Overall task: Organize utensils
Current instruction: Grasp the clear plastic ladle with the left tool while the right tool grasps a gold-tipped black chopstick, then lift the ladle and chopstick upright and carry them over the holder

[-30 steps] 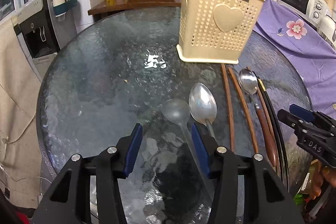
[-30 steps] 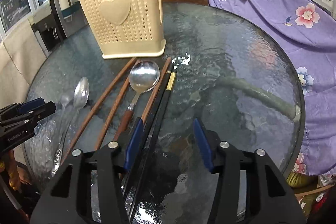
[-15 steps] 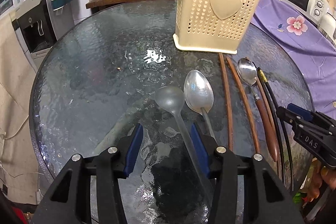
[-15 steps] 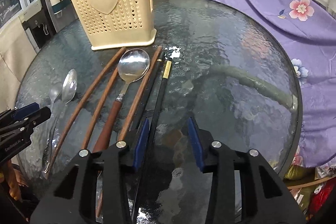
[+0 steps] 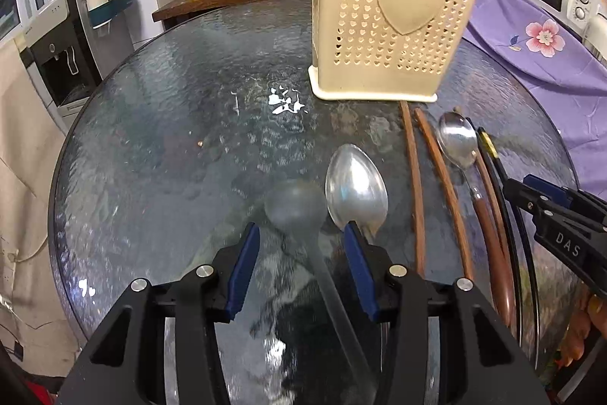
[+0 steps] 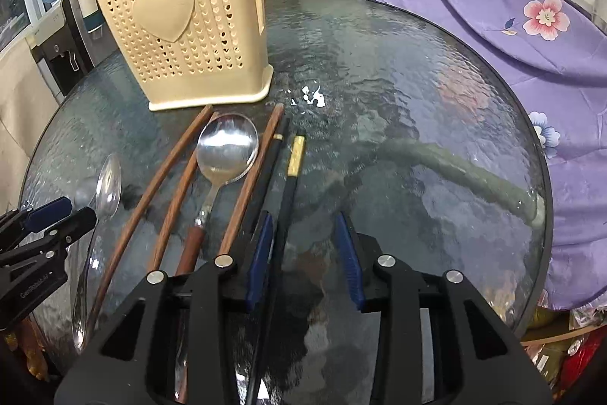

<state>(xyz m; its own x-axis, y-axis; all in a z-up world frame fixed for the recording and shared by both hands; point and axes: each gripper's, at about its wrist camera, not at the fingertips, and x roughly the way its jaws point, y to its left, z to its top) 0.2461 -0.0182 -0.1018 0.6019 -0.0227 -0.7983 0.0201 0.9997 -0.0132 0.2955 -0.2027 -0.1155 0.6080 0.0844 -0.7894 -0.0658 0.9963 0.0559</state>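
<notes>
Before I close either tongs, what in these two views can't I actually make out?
- Left wrist view: clear spoon handle runs under the left tongs; pad contact unclear.
- Right wrist view: black chopstick lower end hidden by the right tongs, whose jaws have just been closing.
- Both views: holder contents hidden by its wall; only sticks poke out.
- Wood-handled spoon handle end hidden by the tongs' body.

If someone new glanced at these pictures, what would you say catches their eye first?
Probably the cream utensil holder with its raised heart, upright at the far side of the round glass table. Next, the row of spoons and chopsticks before it, above all the shiny wooden-handled spoon. A purple flowered cloth drapes the table's right edge.
</notes>
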